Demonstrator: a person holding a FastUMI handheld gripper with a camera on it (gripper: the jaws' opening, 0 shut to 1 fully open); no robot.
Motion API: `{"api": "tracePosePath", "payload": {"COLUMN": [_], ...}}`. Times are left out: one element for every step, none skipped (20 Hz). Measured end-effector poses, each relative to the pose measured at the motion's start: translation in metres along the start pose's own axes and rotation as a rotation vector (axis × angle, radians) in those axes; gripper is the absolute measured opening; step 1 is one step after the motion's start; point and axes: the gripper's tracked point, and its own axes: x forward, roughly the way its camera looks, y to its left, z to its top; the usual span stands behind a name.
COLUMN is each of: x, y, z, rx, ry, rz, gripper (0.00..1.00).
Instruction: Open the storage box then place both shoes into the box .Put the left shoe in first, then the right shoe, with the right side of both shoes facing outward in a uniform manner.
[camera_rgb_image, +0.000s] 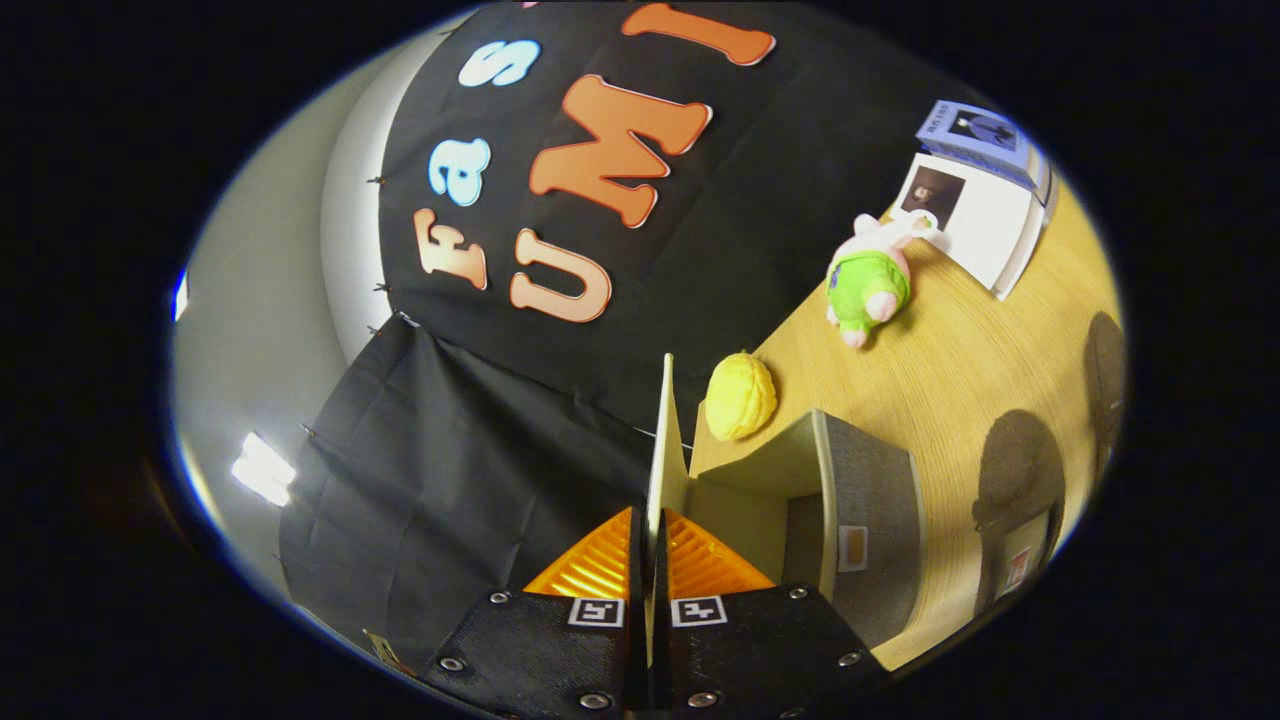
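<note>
My gripper (650, 545) is shut on the storage box's lid (664, 440), a thin cream panel held edge-on between the two orange fingers (590, 570) and standing up beyond them. The view is strongly tilted. The grey storage box (870, 520) lies just right of the fingers with its cream inside open toward me. A dark shoe (1020, 490) rests on the wooden table (950, 370) to the right of the box, and a second dark shoe (1105, 375) lies farther out.
A yellow round toy (741, 396) sits right behind the box. Farther back are a pink plush in green clothes (868, 280) and a stack of booklets (975, 200). Black cloth hangs behind the table.
</note>
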Motion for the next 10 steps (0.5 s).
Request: {"api": "tracePosePath", "payload": {"x": [0.003,0.009,0.013,0.018,0.022,0.027,0.033,0.038,0.044,0.05], "y": [0.011,0.021,0.029,0.04,0.051,0.059,0.067,0.072,0.076,0.079], "z": [-0.001,0.0,0.001,0.001,-0.003,-0.007,-0.012,-0.015,-0.02,-0.026], "rx": [-0.022,-0.044,-0.073,-0.104,-0.131,-0.152,-0.172,-0.184,-0.192,-0.204], "ry": [-0.002,-0.008,-0.022,-0.03,-0.032,-0.028,-0.026,-0.026,-0.017,-0.009], "rz": [0.001,-0.008,-0.013,-0.015,-0.015,-0.02,-0.024,-0.032,-0.046,-0.06], "gripper": [0.03,0.03,0.03,0.03,0.03,0.03,0.03,0.03,0.03,0.03]}}
